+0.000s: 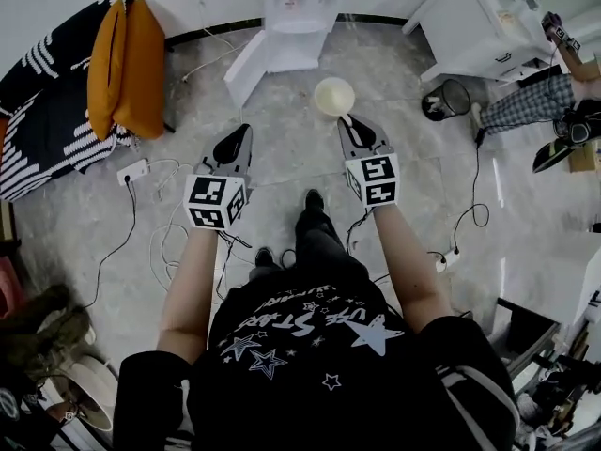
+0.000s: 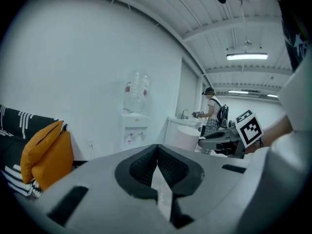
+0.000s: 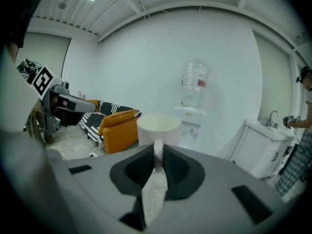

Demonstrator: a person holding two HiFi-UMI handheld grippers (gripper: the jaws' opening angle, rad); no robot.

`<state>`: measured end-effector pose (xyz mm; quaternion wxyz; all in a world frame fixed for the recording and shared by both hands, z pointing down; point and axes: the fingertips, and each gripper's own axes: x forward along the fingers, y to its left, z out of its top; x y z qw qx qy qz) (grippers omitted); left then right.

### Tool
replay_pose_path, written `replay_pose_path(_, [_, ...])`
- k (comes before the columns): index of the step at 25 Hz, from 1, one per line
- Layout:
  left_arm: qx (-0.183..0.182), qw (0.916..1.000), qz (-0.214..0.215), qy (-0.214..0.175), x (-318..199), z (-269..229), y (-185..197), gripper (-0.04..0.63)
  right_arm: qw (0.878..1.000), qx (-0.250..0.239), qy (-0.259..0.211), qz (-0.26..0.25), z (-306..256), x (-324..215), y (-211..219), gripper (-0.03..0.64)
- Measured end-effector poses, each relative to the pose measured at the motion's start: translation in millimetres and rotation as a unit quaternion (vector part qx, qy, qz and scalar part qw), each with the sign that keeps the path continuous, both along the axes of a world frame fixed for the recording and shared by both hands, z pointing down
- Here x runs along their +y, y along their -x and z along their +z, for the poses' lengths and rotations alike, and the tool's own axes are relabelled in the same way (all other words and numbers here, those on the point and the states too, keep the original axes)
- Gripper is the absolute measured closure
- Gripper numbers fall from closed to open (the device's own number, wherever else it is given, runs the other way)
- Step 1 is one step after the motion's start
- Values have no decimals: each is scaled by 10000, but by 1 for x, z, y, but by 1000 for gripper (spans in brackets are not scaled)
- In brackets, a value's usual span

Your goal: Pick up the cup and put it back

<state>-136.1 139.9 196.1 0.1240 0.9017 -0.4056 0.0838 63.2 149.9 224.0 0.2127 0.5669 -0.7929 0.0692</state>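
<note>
A white cup (image 1: 334, 96) with a pale inside hangs in the air above the marble floor. My right gripper (image 1: 346, 121) is shut on its thin handle. In the right gripper view the cup (image 3: 158, 129) stands upright just beyond the jaws, its handle pinched between the dark pads. My left gripper (image 1: 243, 132) hovers to the left of the cup, apart from it, with its jaws shut and nothing between them (image 2: 157, 154). From the left gripper view the cup (image 2: 187, 137) and the right gripper (image 2: 229, 141) show at the right.
A white water dispenser (image 1: 299, 17) stands against the far wall ahead. Orange cushions (image 1: 127, 64) lie on a striped sofa at the left. A white sink cabinet (image 1: 479, 26) and a person (image 1: 554, 92) are at the right. A power strip (image 1: 131, 170) and cables lie on the floor.
</note>
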Motion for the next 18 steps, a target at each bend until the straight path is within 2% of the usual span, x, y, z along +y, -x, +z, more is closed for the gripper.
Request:
replay_pose_path(7, [-126,9986,421,-285,69,-19,30,586,9993,15,-128,343,-20,96,30,571])
replay_pose_path(10, [-54,9989,407,-218,89,-17,54,586,9987,-18,-124,494,-22,127,45,571])
replay_pose_path(15, [-173,9985,509,-62,124,2,82,586,9981,-43,5,616,-21,170,59,571])
replay_pose_path(18, [-139,9991,394,68,139,9,95,586,9982,5,28,602,-23,188,61,571])
